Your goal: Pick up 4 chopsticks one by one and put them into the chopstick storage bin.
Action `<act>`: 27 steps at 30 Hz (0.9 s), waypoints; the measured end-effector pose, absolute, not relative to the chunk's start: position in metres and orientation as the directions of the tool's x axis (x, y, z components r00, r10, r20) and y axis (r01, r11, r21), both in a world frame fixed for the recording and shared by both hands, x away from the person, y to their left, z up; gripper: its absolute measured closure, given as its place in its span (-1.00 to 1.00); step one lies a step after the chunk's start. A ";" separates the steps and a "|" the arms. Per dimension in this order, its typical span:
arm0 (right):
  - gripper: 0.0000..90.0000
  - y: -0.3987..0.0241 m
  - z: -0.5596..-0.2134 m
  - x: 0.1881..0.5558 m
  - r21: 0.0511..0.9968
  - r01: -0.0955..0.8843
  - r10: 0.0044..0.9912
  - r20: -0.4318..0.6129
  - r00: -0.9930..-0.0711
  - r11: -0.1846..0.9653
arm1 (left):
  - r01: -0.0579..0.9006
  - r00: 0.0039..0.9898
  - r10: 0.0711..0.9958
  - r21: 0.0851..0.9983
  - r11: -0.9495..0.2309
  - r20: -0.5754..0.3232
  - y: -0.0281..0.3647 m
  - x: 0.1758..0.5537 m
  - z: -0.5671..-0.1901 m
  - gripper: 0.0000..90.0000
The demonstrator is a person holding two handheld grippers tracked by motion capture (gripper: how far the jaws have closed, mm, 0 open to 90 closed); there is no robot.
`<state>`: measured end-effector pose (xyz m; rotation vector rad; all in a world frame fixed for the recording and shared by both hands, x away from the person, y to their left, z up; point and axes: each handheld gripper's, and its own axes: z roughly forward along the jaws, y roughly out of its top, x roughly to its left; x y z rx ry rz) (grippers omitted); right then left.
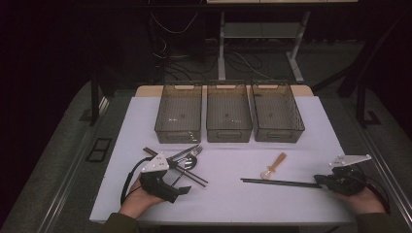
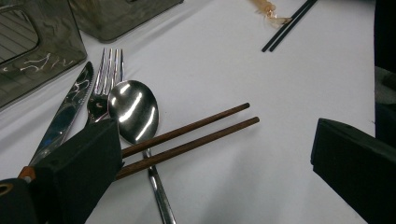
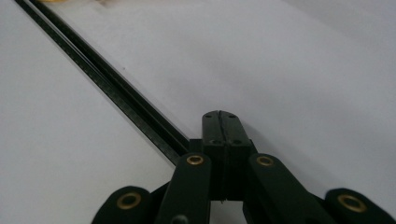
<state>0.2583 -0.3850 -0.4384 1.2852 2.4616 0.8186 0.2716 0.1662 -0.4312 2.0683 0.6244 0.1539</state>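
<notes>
The right claw (image 1: 324, 183), jaws pressed together beside the near end of the black chopsticks (image 1: 279, 182), has them running leftward across the counter (image 1: 311, 126) (left claw (image 1: 180, 190) gapes, holding nothing).

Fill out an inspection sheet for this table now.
Surface: white table, flat.
Job's things: black chopsticks by the right gripper; brown chopsticks across a spoon.
Clutter: fork, knife, small pale spoon, three bins.
Grippers: left gripper open; right shut, chopsticks beside its jaws.
Cables: one loops from the left gripper.
Surroundings: dark floor, desk legs behind.
</notes>
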 end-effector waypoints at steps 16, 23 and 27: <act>1.00 -0.378 -0.437 0.240 0.569 0.667 0.789 0.050 -0.612 0.481 | 0.370 0.862 0.489 0.823 -0.431 -0.132 0.166 0.272 -0.431 -0.97; 1.00 -0.375 -0.437 0.233 0.563 0.661 0.774 0.057 -0.631 0.497 | 0.370 0.863 0.488 0.822 -0.432 -0.132 0.166 0.272 -0.431 -0.97; 1.00 -0.373 -0.436 0.231 0.560 0.654 0.763 0.059 -0.644 0.509 | 0.371 0.863 0.488 0.822 -0.432 -0.132 0.166 0.272 -0.431 -0.97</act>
